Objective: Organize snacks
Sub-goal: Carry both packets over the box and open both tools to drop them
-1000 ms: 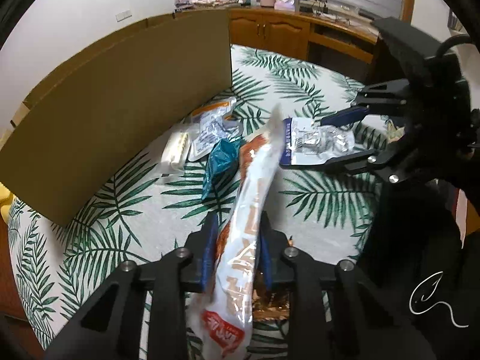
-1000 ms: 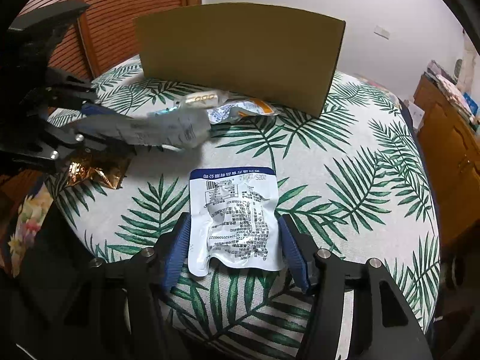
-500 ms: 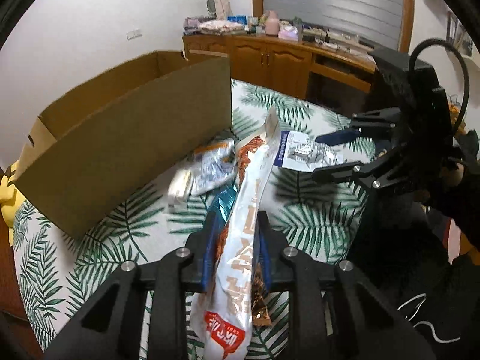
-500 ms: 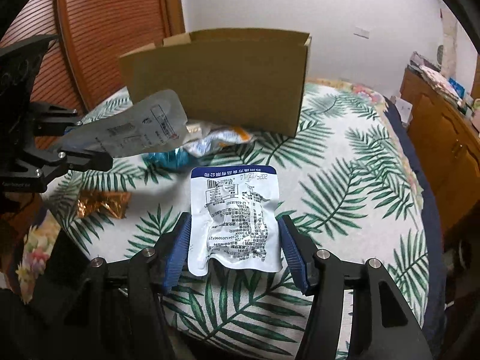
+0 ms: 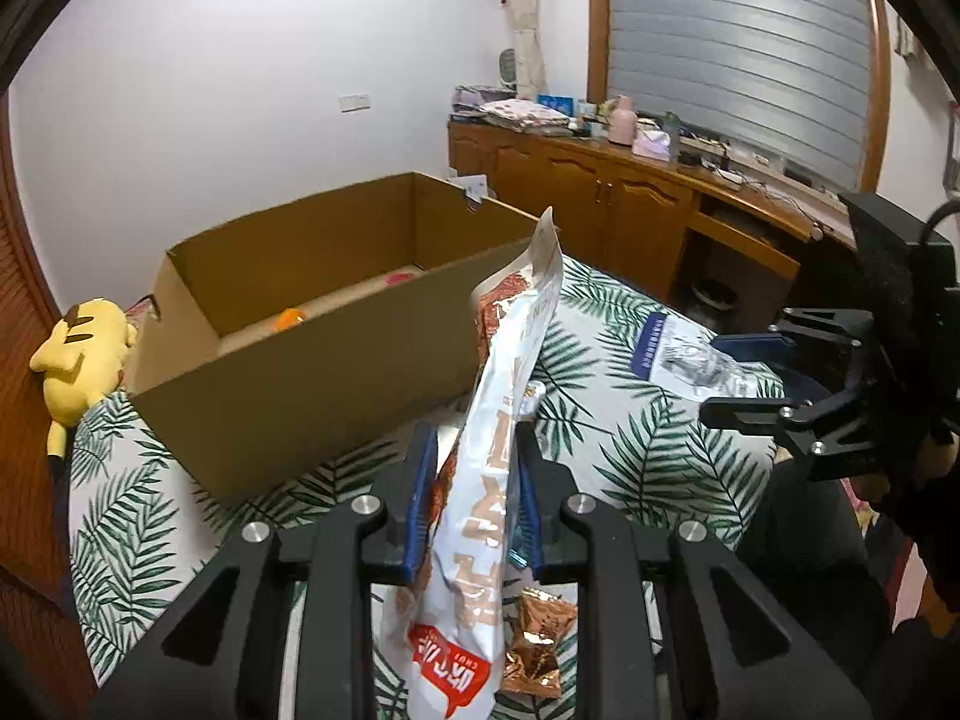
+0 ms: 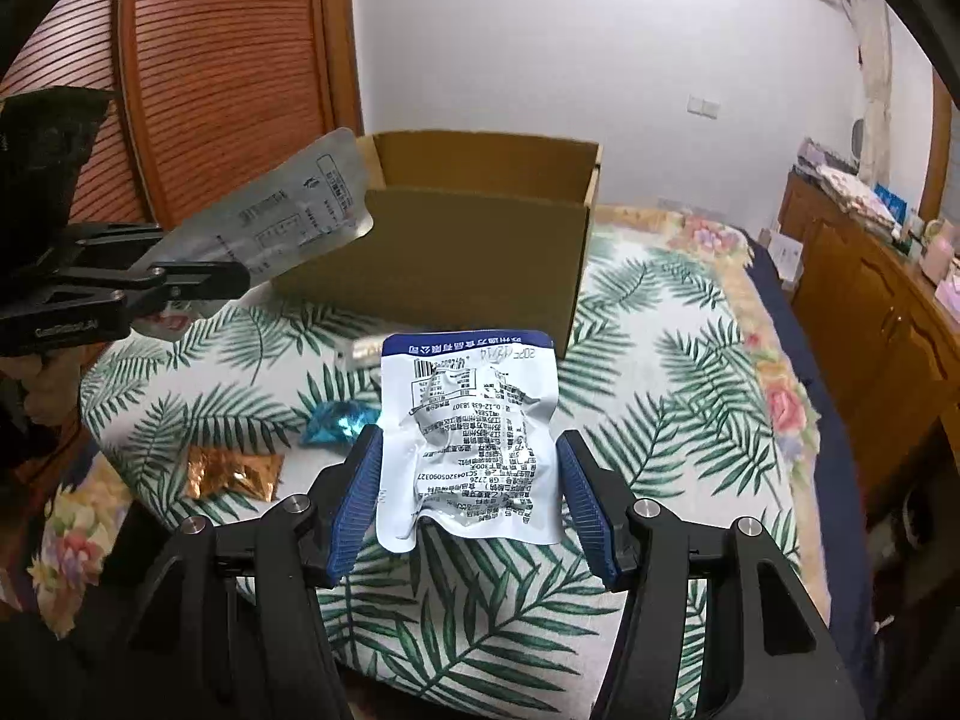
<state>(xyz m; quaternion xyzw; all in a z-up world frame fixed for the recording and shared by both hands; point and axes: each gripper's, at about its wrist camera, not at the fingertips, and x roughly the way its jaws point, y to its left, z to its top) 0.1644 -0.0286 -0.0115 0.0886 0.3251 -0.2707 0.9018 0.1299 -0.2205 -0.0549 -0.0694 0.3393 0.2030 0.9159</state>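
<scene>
My left gripper is shut on a long white and orange snack bag, held up in front of the open cardboard box. The bag's silver back shows in the right wrist view. My right gripper is shut on a white and blue snack pouch, held above the leaf-patterned table; the pouch also shows in the left wrist view. The box holds an orange item and a pink item.
A copper foil packet, a blue foil packet and a small white packet lie on the leaf-patterned cloth. A yellow plush toy lies left of the box. Wooden cabinets stand behind.
Both grippers have risen with their packets. The view now looks down into the open box, and the left gripper's bag is nearer the box's rim.
</scene>
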